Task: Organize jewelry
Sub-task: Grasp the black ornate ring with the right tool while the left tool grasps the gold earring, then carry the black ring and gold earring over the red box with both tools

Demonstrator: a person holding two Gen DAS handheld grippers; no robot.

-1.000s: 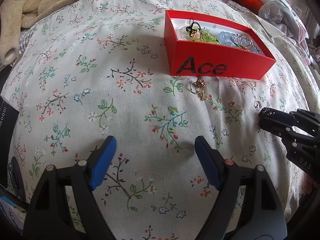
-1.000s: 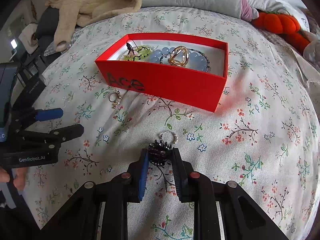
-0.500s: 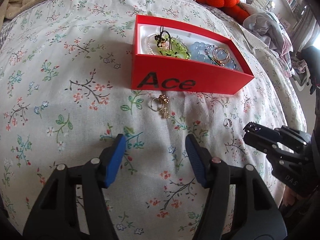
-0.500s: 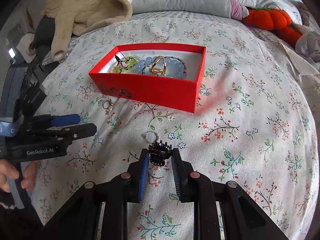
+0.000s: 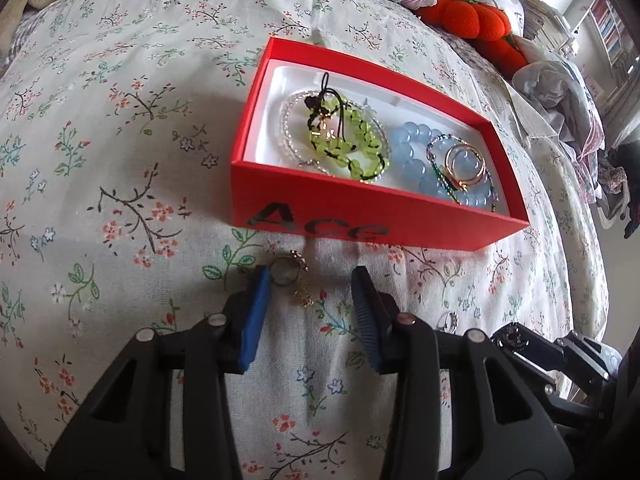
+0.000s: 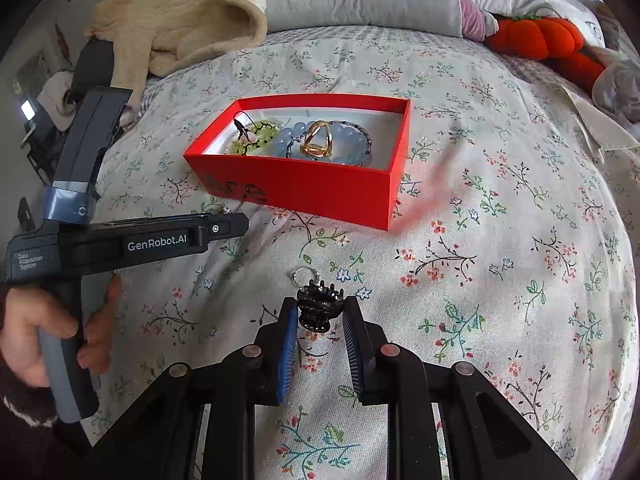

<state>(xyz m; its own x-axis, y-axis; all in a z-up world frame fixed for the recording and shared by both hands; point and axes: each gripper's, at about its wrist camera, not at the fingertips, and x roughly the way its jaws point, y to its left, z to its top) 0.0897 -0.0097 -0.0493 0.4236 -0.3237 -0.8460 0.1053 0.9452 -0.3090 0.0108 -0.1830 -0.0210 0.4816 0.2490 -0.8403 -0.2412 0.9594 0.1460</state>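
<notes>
1. The left gripper (image 5: pixel 312 284) is sitting at the lower centre of the left wrist view, its blue-padded fingers (image 5: pixel 256 312) standing wide apart and gripping nothing; the left pad is resting just beside a small gold ring with a charm (image 5: pixel 290 276) lying on the bedspread (image 5: pixel 120 160) between the fingers.
2. In the right wrist view the same tool is showing at the left edge, a bare hand (image 6: pixel 36 332) wrapping its grey handle.
3. The right gripper (image 6: pixel 320 312) is occupying the bottom centre of its own view, the fingers drawn in narrowly and pinching a black claw hair clip (image 6: pixel 320 308) between the ribbed pads, held at the fingertips.
4. A thin silver ring (image 6: pixel 304 274) is lying on the fabric just beyond the clip.
5. The red box (image 5: pixel 360 220), open-topped and rectangular with black lettering on its front wall, is sitting in the middle of both views, holding a green bead bracelet with a black cord (image 5: pixel 348 144), a clear bead strand, a pale blue bead bracelet (image 5: pixel 416 156) and gold rings (image 5: pixel 464 164) on a white lining.
6. The bedspread is looking soft and quilted, printed with small flowers and twigs; an orange plush pumpkin (image 6: pixel 536 36) is resting at the upper right.
</notes>
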